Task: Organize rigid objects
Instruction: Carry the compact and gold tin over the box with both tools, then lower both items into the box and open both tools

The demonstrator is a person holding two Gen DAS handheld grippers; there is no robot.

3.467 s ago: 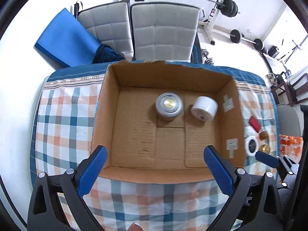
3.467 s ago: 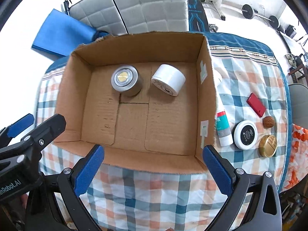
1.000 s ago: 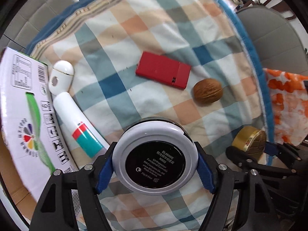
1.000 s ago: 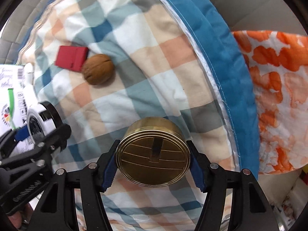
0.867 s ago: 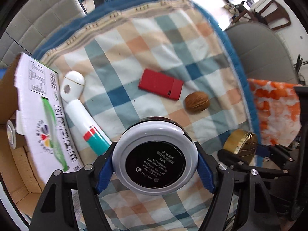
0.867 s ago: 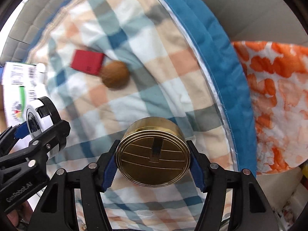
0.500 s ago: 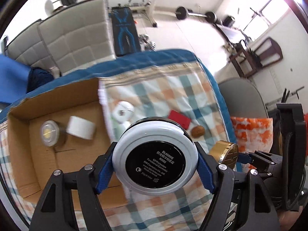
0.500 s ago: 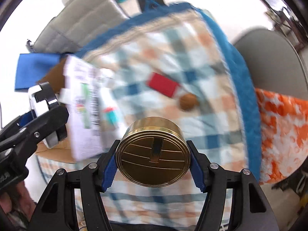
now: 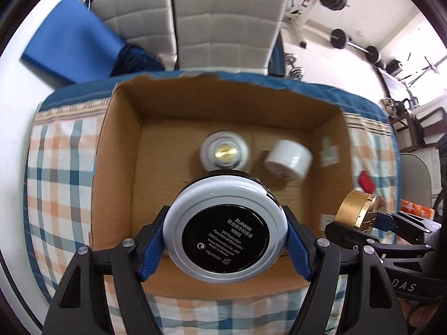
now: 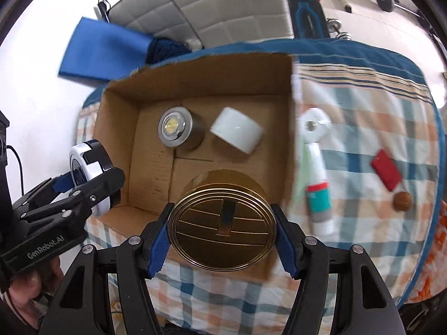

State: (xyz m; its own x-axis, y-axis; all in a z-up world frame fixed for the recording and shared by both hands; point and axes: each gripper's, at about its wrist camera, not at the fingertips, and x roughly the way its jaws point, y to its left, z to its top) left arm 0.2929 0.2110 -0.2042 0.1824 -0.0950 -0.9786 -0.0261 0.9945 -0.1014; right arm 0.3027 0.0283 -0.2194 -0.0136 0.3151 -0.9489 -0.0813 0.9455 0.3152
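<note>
My left gripper (image 9: 225,230) is shut on a round white compact with a black label (image 9: 225,228), held above the near part of an open cardboard box (image 9: 120,167). My right gripper (image 10: 222,217) is shut on a round gold tin (image 10: 222,217), over the box's (image 10: 287,139) near right corner. Inside the box lie a silver jar with a gold centre (image 9: 225,152) and a white jar on its side (image 9: 289,159). In the left wrist view the gold tin (image 9: 357,209) shows at the right. The compact (image 10: 89,167) hangs left of the box in the right wrist view.
The box stands on a checked cloth (image 10: 363,139). On the cloth right of the box lie a white tube with a teal band (image 10: 317,184), a white oval case (image 10: 314,124), a red flat box (image 10: 387,169) and a walnut (image 10: 402,201). Grey cushioned seats (image 9: 223,28) and a blue mat (image 9: 69,44) lie beyond.
Both grippers rose and swung left from the cloth's right side to above the box, each carrying its item. The compact and gold tin left the cloth.
</note>
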